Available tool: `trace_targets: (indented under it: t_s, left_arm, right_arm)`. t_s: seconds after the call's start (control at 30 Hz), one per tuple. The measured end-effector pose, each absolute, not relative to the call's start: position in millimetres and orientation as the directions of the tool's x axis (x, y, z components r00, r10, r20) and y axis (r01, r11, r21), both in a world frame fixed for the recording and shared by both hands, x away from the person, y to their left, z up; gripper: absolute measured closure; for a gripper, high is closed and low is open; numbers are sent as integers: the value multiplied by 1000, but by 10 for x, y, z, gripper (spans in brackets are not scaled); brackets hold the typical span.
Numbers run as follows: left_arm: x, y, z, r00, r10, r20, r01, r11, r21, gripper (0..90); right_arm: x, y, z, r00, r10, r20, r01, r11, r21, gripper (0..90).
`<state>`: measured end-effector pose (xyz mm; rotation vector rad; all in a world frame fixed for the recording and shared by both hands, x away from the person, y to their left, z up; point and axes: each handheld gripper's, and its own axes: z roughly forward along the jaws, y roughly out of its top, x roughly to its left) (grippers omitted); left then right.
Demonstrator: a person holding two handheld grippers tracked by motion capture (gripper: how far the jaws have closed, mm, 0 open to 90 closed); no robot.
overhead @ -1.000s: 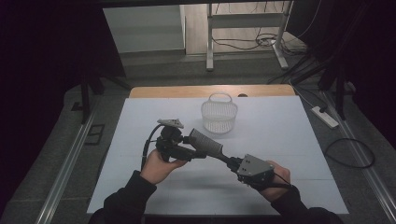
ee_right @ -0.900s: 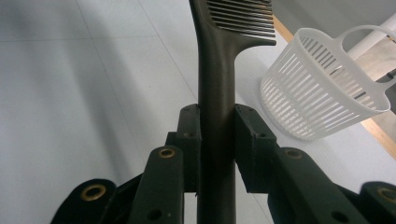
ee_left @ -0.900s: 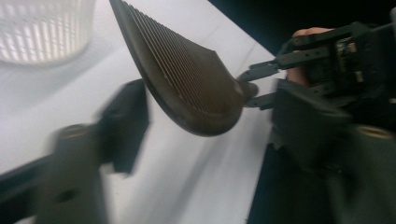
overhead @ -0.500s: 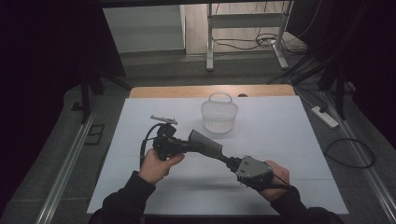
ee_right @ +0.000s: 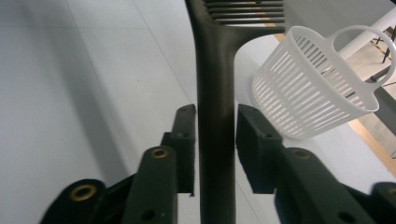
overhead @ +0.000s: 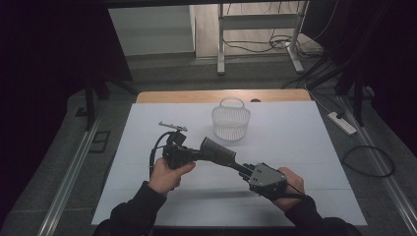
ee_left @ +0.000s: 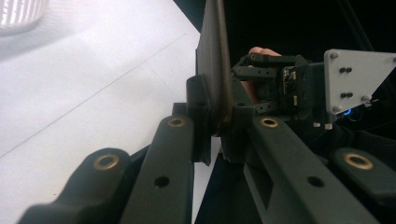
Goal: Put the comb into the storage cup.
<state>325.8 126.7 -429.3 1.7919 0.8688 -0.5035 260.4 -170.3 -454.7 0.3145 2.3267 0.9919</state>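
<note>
A black slotted spatula (overhead: 216,150) hangs above the white table, held out between both hands. My left gripper (overhead: 194,155) is shut on its blade. In the left gripper view the pads (ee_left: 198,112) pinch the thin blade (ee_left: 217,70) edge-on, and those jaws have just closed further. My right gripper (overhead: 243,169) sits around the handle. In the right gripper view the handle (ee_right: 212,70) runs up between the pads (ee_right: 252,140) with a thin gap on one side. Those jaws have just been opening, with the handle still between them (ee_right: 215,135).
A white slatted basket (overhead: 230,123) with a handle stands upright on the table (overhead: 305,147) beyond the grippers. Its slats show in the right gripper view (ee_right: 308,93). A wooden strip (overhead: 221,96) borders the far edge. Cables and a power strip (overhead: 342,123) lie on the floor.
My left gripper has turned a little and its jaws have closed onto the spatula's blade. The right hand has stayed where it was, still under the handle.
</note>
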Motion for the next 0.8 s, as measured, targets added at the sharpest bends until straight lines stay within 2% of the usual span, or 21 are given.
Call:
trace_targets:
  t_s: [0.4, 0.8]
  left_arm:
    - [3246, 1276, -4258, 687, 342, -641, 722, -223, 655, 830]
    - [3228, 1276, -4217, 717, 358, -599, 690, -240, 683, 830]
  right_arm:
    - [2673, -1748, -4527, -822, 481, -304, 106, 654, 749, 432]
    - [2716, -1767, -4527, -838, 506, -204, 193, 626, 756, 276]
